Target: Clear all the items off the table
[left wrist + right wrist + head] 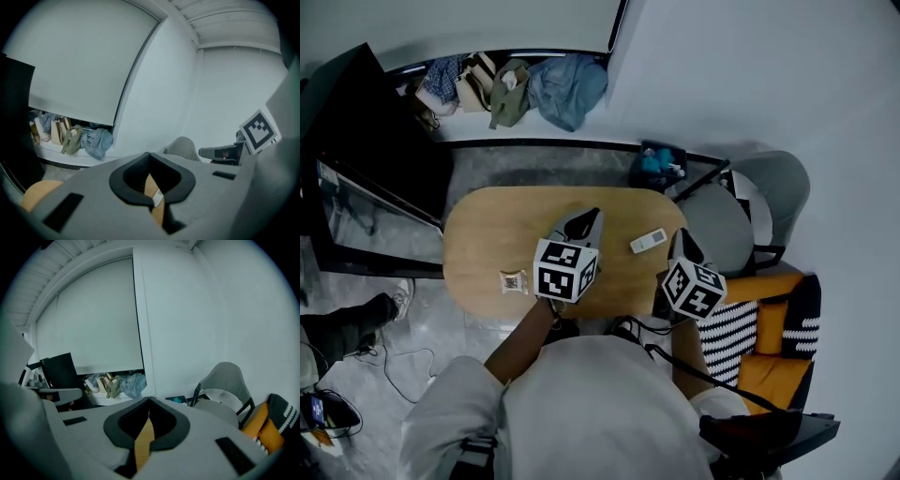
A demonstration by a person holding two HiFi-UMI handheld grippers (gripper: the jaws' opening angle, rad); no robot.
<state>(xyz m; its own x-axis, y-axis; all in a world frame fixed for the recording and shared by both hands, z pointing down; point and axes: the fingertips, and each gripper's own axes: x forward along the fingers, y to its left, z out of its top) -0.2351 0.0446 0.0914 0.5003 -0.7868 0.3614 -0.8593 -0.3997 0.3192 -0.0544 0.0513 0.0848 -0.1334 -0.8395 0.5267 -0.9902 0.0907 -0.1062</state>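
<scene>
My left gripper (584, 220) and right gripper (682, 239) hang above the bench (487, 225), both jaws clenched, empty. A remote (648, 241) lies between them, a packet (515, 281) to the left.

No words or numbers are legible. The marker cube (565, 270) on the left gripper (584, 223) and its twin (694, 288) on the right gripper (682, 242) bear only black-and-white squares. The small packet (515, 281) on the bench (487, 234) has print too small to read.

Setting: lived-in domestic room, living-room type. Evidence: oval light-wood counter (487, 239); grey moulded shell chair (772, 185); orange upholstered seat (773, 328) with a black-and-white striped cushion (728, 337); heap of clothes and cloth bags (525, 89) on a low ledge under a white roller blind (93, 324). Plain pale walls.
</scene>
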